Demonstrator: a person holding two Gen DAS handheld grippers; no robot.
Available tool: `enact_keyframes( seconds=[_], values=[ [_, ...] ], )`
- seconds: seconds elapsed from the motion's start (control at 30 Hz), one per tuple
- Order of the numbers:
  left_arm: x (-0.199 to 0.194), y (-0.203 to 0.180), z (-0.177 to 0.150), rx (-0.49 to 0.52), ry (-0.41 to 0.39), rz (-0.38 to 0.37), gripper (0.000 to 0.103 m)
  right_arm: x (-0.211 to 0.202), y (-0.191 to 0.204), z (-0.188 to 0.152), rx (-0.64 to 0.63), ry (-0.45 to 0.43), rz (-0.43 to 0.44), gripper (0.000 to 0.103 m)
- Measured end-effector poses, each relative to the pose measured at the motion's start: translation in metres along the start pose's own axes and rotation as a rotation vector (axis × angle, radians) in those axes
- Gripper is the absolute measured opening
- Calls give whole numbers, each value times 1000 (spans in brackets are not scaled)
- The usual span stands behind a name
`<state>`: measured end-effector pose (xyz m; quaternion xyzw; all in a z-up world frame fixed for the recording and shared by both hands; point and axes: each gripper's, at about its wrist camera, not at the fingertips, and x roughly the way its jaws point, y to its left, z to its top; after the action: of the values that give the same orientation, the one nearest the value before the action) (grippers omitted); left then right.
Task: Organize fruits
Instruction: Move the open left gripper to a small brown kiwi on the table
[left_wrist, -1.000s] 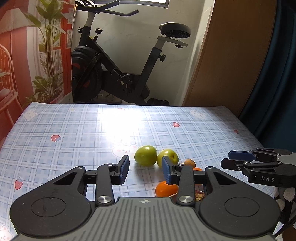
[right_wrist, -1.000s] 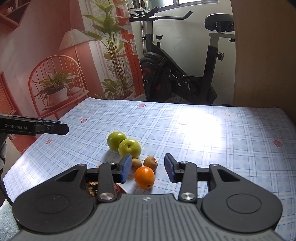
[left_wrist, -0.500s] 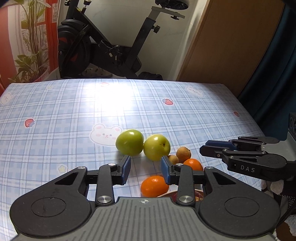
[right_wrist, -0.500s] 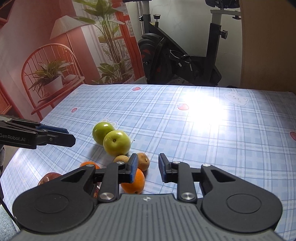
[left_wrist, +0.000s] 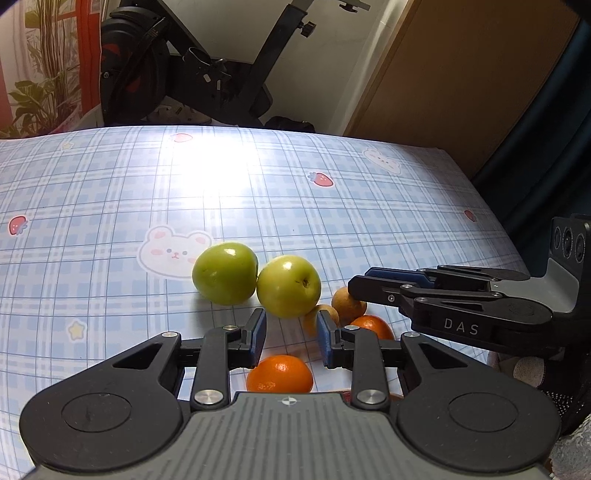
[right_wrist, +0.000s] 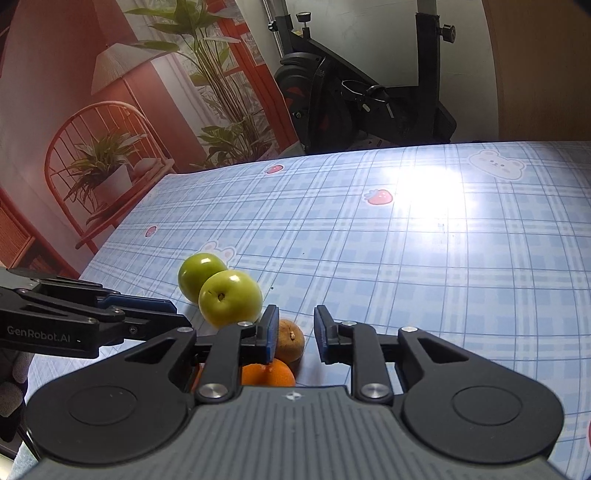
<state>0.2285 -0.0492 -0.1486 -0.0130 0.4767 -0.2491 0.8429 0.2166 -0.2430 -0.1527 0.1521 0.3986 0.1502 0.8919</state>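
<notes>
Two green apples (left_wrist: 225, 272) (left_wrist: 289, 286) lie touching on the plaid tablecloth (left_wrist: 110, 206). Two small brown fruits (left_wrist: 347, 302) and two oranges (left_wrist: 279, 374) (left_wrist: 373, 326) lie in front of them. My left gripper (left_wrist: 291, 334) is open and empty, just above the near orange. My right gripper (right_wrist: 294, 334) is open and empty, over a brown fruit (right_wrist: 291, 340) and an orange (right_wrist: 267, 373). The apples show in the right wrist view (right_wrist: 201, 276) (right_wrist: 231, 297). Each gripper shows in the other's view (left_wrist: 424, 291) (right_wrist: 122, 314).
An exercise bike (left_wrist: 184, 74) stands beyond the table's far edge. A wooden panel (left_wrist: 461, 81) and a dark curtain (left_wrist: 546, 129) are at the right. A red wall picture with plants (right_wrist: 110, 129) is at the left.
Both grippers have tilted down and moved closer to the fruit pile. The right gripper's fingers have narrowed a little. The fruits have not moved.
</notes>
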Motion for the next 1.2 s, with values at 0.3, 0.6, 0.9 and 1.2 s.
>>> enact_keyframes(
  seconds=[0.3,0.6,0.9,1.2],
  values=[
    [0,0,4,-49,4,-18,32,5,1,-1,17,43,65,30],
    [-2,4,5,-65,13,-5,32,9,-2,-5,60,86,96,32],
    [2,2,6,-51,21,-13,32,1,-7,-6,95,39,103,21],
    [14,-9,8,-11,49,-37,32,-9,-19,-9,115,13,72,12]
  ],
)
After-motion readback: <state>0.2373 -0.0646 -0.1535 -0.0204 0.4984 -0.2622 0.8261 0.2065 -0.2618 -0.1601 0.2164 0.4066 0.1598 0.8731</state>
